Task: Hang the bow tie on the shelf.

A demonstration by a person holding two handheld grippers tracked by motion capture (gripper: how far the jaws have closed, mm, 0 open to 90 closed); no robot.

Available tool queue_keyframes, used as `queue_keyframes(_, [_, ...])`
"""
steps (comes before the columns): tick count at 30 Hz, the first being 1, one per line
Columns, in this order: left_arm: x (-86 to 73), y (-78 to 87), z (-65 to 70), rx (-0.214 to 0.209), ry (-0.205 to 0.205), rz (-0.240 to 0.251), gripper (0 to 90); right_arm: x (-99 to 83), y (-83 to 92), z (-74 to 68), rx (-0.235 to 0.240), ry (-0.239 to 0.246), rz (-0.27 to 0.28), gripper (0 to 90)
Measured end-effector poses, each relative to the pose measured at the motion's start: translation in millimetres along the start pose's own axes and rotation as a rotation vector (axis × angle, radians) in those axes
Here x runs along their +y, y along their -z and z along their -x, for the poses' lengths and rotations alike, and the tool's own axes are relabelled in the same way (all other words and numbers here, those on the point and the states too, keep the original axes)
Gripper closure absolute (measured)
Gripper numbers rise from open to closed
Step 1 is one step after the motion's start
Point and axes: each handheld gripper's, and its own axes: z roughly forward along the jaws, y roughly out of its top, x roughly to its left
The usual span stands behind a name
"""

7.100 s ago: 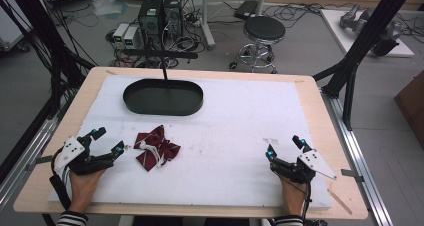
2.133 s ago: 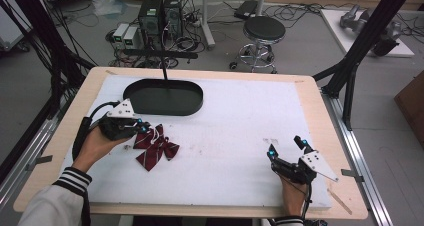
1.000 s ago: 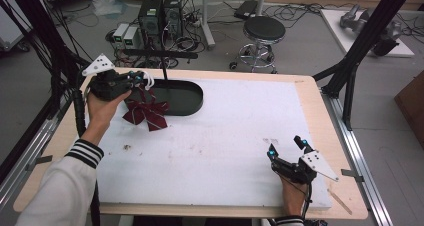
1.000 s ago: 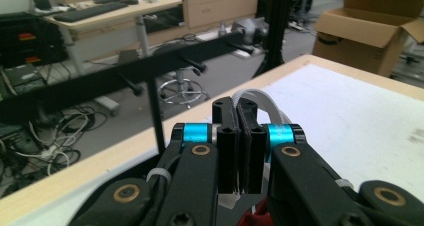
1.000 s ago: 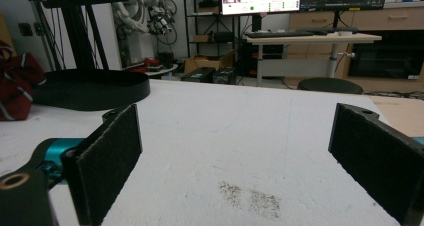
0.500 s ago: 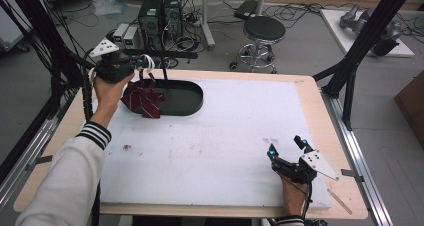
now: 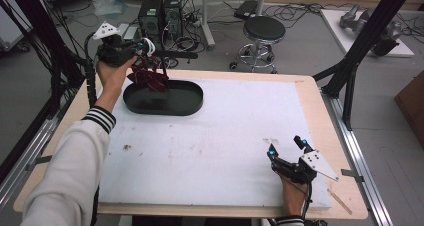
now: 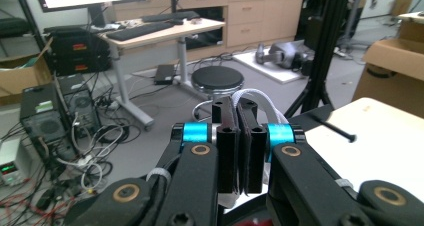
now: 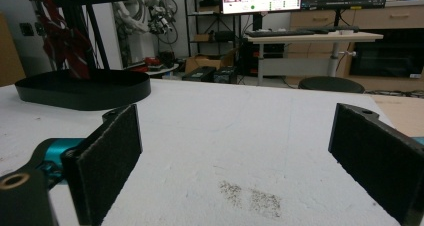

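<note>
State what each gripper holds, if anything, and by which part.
Left gripper: the dark red bow, by its white strap. Right gripper: open, holding nothing.

Dark red cloth, possibly patterned; black tray.

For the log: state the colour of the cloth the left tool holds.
Dark red with a paler pattern, the cloth hangs from the left tool; high view shows it best.

Black tongs, blue joints, grey plate, striped-cuff white sleeve
</note>
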Motion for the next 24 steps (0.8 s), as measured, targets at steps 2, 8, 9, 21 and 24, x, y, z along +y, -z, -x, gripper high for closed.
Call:
queue_keyframes(2, [-0.1, -2.4, -3.2, 0.01, 0.003, -0.01, 87.3, 0.0, -0.1, 0.0, 0.0, 0.001, 0.0, 5.9])
queue_keyframes(8, [3.5, -12.5, -10.5, 0.064, 0.001, -0.051, 86.9, -0.4, 0.6, -0.9, 0.0, 0.007, 0.007, 5.9])
queue_keyframes(9, [4.4, -14.6, -10.7, 0.062, 0.002, -0.052, 86.9, -0.5, 0.8, -1.3, 0.0, 0.006, 0.009, 5.9])
queue_keyframes(21, [-2.8, -30.7, -11.4, 0.111, 0.016, -0.123, 75.3, -0.6, 0.7, -0.7, 0.001, 0.01, 0.014, 5.9])
queue_keyframes(24, [-5.4, -28.5, -12.1, 0.108, 0.022, -0.107, 61.3, -0.6, 0.7, -0.7, 0.002, 0.01, 0.013, 5.9])
